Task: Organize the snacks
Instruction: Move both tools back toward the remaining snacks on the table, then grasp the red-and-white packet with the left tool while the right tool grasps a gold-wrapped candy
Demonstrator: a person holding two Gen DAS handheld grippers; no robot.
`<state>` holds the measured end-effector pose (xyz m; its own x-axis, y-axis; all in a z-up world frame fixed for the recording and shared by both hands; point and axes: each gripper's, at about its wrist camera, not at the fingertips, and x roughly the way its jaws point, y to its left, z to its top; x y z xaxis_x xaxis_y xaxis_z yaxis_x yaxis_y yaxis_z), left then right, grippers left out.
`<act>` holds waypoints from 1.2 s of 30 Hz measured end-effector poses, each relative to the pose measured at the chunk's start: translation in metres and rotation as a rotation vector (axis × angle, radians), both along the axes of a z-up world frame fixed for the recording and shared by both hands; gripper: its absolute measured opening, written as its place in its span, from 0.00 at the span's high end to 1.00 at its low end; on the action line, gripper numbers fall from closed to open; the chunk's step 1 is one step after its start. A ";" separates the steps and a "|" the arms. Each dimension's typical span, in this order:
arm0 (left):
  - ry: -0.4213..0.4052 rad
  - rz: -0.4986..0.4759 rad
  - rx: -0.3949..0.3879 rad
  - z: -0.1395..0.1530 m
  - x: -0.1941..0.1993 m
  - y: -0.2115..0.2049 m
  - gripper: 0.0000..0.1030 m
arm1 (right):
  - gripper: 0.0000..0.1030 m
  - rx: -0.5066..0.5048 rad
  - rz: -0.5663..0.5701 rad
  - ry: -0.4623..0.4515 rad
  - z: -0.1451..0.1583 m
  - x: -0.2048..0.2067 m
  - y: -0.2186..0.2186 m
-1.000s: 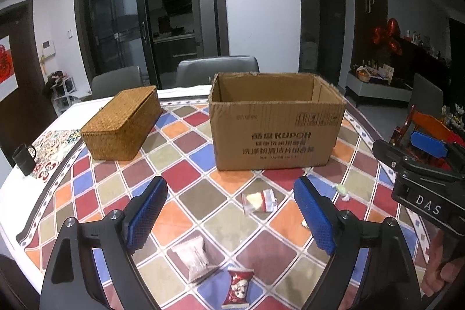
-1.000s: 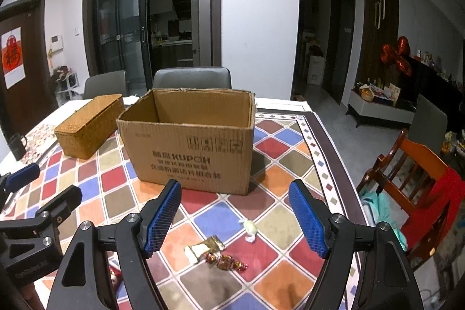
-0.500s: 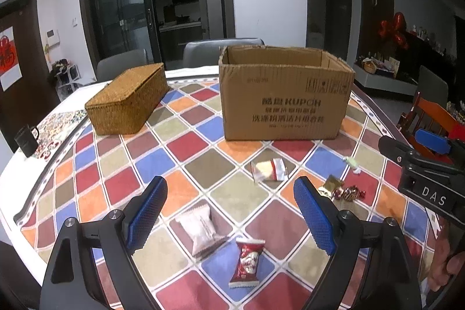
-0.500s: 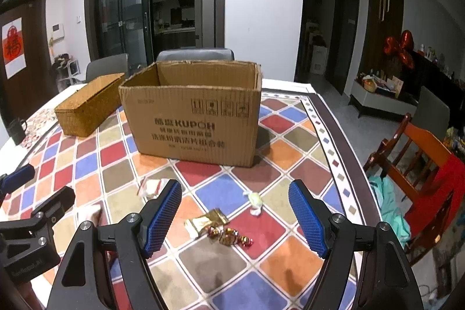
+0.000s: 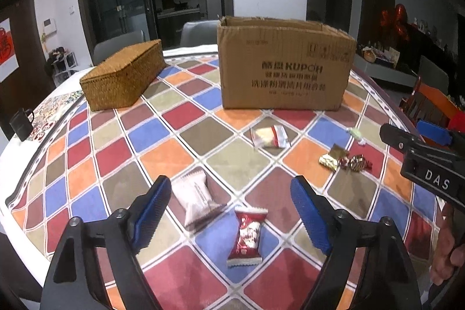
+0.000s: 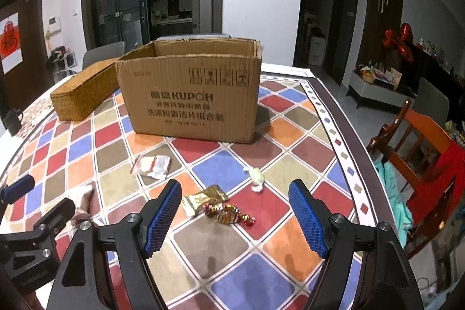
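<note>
Left wrist view, left to right: black mug [image 5: 21, 120] at the far left table edge. Wicker box [image 5: 123, 75] far left on the checkered tablecloth [image 5: 110, 153]. Open cardboard box [image 5: 283, 64] far centre, upright. Near side, loose snacks: white packet [image 5: 195, 196] just beside the left finger, red packet [image 5: 246, 233] between the fingers' line of sight, clear packet [image 5: 269, 136] further off. Gold wrapper [image 5: 331, 158] and twisted candies [image 5: 355, 162] to the right. Left gripper [image 5: 229, 215]: jaws apart and closing, nothing touching the pads. Right gripper [image 5: 421, 153] enters at the right edge; a hand [image 5: 447, 252] below it.

Right wrist view, left to right: wicker box [image 6: 81, 93], cardboard box [image 6: 191, 89], clear packet [image 6: 152, 164], gold wrapper [image 6: 203, 198], candies [image 6: 229, 214], pale green candy [image 6: 255, 176]. Right gripper [image 6: 235, 214]: jaws apart, above the candies, gripping nothing. Wooden chair [image 6: 418, 141] off the table at right.
</note>
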<state>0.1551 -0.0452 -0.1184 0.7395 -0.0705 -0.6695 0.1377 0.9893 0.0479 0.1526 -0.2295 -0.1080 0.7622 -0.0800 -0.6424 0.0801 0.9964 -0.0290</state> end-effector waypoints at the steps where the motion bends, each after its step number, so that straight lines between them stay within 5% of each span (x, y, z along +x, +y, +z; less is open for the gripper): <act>1: 0.001 -0.001 0.004 -0.002 -0.001 0.000 0.18 | 0.25 0.003 -0.002 0.003 -0.002 0.000 -0.001; 20: 0.061 -0.016 0.011 -0.033 -0.001 -0.002 0.25 | 0.25 0.022 -0.018 0.094 -0.043 0.008 -0.005; 24: 0.075 -0.011 0.007 -0.038 0.001 -0.002 0.37 | 0.25 0.024 -0.021 0.110 -0.049 0.010 -0.004; 36: 0.139 -0.040 0.002 -0.055 0.006 -0.007 0.46 | 0.26 0.028 -0.034 0.158 -0.065 0.026 -0.006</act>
<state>0.1614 -0.0525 -0.1730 0.6361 -0.0964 -0.7655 0.1825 0.9828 0.0279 0.1790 -0.2358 -0.1727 0.6487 -0.0848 -0.7563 0.1106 0.9937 -0.0165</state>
